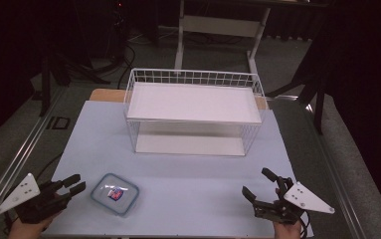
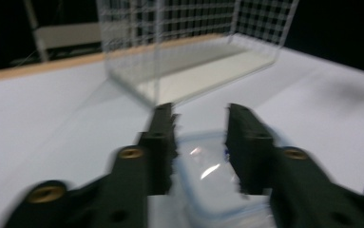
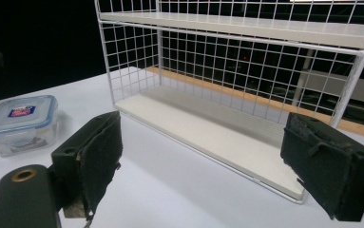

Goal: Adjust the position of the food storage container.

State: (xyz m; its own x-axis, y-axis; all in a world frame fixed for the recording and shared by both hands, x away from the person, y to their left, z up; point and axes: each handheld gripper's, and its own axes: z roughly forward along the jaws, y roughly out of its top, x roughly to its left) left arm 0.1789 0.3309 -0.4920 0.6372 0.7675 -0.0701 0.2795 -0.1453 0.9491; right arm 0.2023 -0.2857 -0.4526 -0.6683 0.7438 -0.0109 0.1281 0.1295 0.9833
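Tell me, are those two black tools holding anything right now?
No, nothing is held. The left tool is open beside the lidded plastic container, its jaws not closed on it. The right tool is open over bare table.

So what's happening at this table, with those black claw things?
A person sits with a hand-held gripper in each hand. The left gripper is open, its jaws pointed at a small clear lidded food container lying on the pale table cover; nothing is gripped yet. The right gripper is open too, off to the other side, facing a white two-tier wire shelf whose boards are bare.
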